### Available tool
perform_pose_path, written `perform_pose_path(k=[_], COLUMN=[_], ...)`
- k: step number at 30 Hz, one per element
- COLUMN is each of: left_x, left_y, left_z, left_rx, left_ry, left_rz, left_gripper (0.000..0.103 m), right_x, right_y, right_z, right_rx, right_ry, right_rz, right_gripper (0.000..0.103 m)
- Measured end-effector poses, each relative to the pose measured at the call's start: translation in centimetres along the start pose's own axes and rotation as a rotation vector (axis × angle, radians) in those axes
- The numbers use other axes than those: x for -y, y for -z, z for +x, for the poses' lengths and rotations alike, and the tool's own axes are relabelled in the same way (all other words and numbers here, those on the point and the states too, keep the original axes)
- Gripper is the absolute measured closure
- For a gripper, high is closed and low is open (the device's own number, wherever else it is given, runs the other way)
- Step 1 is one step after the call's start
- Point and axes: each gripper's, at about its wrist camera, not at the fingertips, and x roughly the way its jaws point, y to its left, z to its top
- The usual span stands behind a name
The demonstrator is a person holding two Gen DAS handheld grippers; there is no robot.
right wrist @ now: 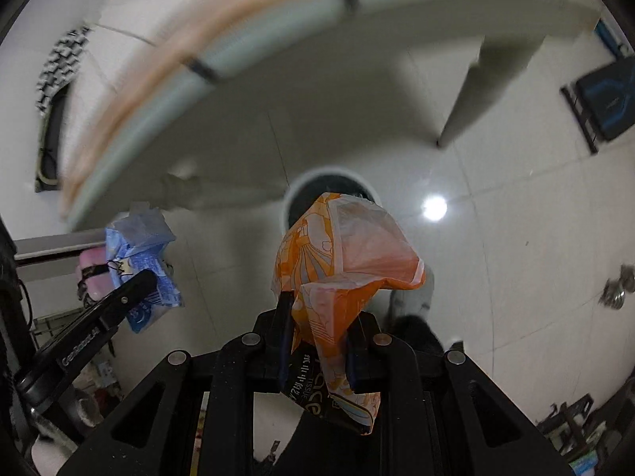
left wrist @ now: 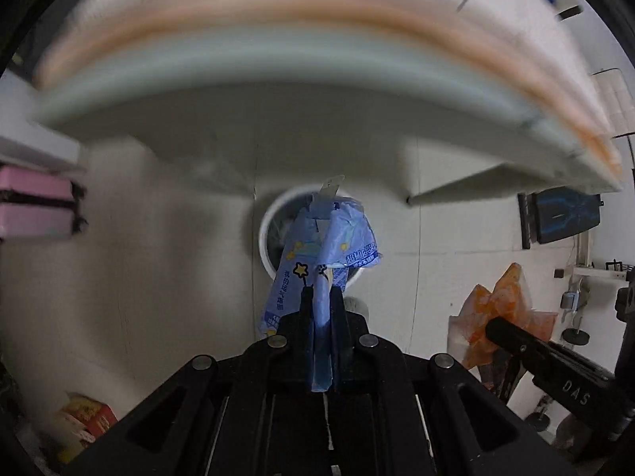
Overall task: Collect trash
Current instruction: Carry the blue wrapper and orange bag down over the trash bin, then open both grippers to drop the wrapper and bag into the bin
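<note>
Left gripper (left wrist: 321, 297) is clamping a blue wrapper (left wrist: 329, 246); right gripper (right wrist: 317, 317) is pinching an orange tissue packet (right wrist: 341, 258). Both are hanging above the round bin (left wrist: 270, 222), which is lying straight ahead below each. Only the right view is showing the bin's dark interior.

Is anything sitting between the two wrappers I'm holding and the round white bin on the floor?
Nothing visible does. The crumpled blue plastic wrapper in the left tool and the orange tissue wrapper in the right tool both hang before the round white-rimmed bin, with only bare floor around it.
</note>
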Motion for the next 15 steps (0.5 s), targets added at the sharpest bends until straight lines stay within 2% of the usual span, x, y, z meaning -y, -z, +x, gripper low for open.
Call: perform_pose_path(k=[4,7,10,13,14,15], left_x=[-1.2,-2.2,-3.1,-3.6,-3.9,-4.3], left_y=[-0.6,-1.1,-2.0,-2.8,-2.9,-3.0], left_z=[7.0,12.2,16.4,19.5,20.2,20.5], left_rx=[-0.063,-0.105,-0.128,-0.134,-0.136,-0.130], left_ry=[0.018,0.066,0.131,0.146,0.145,0.148], left_rz=[-0.035,-0.073,-0.102,-0.119,-0.120,-0.121], left_gripper=[0.099,0.098,0.096,0.094,0.091,0.077], right_x=[2.6,4.7,6.3,7.0,7.2,7.3], right_y=[-0.5,-1.2,-2.3,-3.9,-4.3,-4.7], right_z=[7.4,13.1,17.9,21.8,23.0,24.2], right_rx=[-0.061,-0.096,-0.108,-0.095,-0.095,-0.093], right_ry=[-0.018,-0.056,-0.095,-0.125,-0.138,-0.146], right_rz=[0.026,0.073,0.098,0.108,0.112,0.120], right_gripper=[0.081,0.081,0.080,0.078,0.078,0.075])
